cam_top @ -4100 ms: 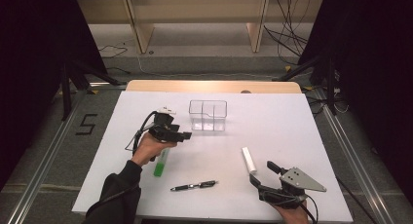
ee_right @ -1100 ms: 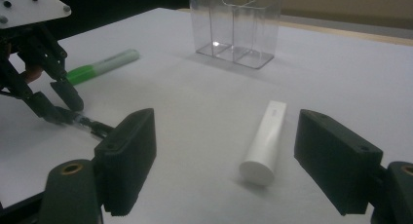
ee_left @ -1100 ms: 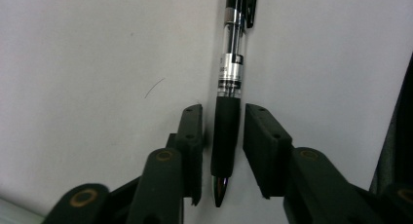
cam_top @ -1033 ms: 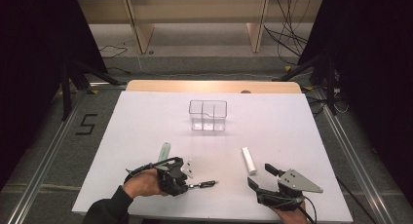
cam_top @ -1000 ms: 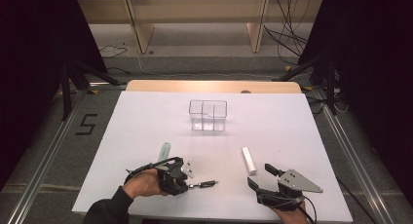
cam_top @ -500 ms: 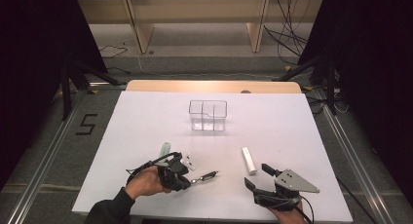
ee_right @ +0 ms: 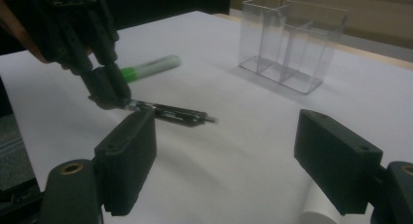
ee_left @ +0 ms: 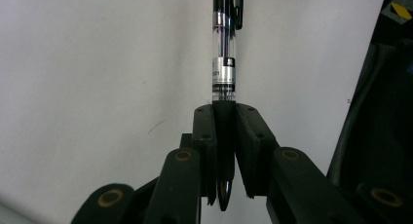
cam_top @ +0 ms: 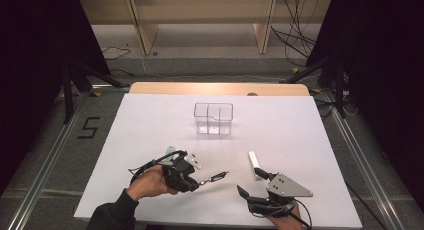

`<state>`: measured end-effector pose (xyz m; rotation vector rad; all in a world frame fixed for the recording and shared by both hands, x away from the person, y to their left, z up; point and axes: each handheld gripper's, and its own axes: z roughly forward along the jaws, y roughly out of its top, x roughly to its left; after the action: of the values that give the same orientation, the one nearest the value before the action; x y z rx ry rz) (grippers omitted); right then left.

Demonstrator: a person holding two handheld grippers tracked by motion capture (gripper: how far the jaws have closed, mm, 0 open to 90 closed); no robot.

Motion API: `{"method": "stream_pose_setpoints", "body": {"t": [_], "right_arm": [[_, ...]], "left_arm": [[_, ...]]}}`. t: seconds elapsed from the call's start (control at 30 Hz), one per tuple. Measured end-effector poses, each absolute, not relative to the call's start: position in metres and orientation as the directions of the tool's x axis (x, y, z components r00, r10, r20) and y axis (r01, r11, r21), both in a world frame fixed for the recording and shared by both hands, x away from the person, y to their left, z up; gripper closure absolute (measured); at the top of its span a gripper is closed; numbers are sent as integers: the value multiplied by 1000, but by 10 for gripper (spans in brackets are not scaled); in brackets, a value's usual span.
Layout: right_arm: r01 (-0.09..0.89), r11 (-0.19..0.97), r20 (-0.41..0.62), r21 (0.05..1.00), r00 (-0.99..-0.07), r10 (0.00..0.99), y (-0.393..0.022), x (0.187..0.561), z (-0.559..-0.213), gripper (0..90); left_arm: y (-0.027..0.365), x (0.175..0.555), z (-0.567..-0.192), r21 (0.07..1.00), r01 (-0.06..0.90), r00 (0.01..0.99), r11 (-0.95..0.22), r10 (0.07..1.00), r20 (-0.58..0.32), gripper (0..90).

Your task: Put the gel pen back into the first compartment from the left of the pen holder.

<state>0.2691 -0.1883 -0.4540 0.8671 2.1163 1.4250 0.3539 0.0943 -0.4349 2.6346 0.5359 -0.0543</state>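
My left gripper [cam_top: 196,180] is near the table's front left, shut on one end of a black and clear pen [cam_top: 214,178] that points right. In the left gripper view the pen [ee_left: 224,48] runs straight out from between the closed jaws of that gripper [ee_left: 225,136]. My right gripper [cam_top: 251,183] is at the front right, its jaws wide apart and holding nothing. In its own view the right gripper [ee_right: 229,160] faces the pen [ee_right: 170,113] and the left gripper [ee_right: 104,87]. A green marker [ee_right: 146,69] lies behind the left hand.
A clear two-compartment container [cam_top: 213,118] stands at the middle back of the white table [cam_top: 150,120]. A white cylinder [cam_top: 254,162] lies just beyond the right gripper. Dark floor and cables surround the table.
The left gripper, earlier farther back by the green marker, now holds the pen, whose free end has risen. The right gripper has shifted left toward the pen.
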Motion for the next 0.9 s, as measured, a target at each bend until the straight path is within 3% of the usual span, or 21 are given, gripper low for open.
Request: {"method": "stream_pose_setpoints", "body": {"t": [0.23, 0.53, 0.9], "right_arm": [[194, 364, -97, 911, -757, 646, -169, 268, -451, 252], [43, 556, -315, 830, -786, 532, -139, 260, -456, 261], [-124, 723, -558, 680, -727, 400, -112, 248, -466, 315]], "left_arm": [[87, 351, -430, 399, 369, 929, -840, 339, -146, 790], [79, 346, -424, 388, 337, 941, -858, 301, -154, 790], [73, 341, -423, 362, 313, 950, -878, 281, -139, 790]]}}
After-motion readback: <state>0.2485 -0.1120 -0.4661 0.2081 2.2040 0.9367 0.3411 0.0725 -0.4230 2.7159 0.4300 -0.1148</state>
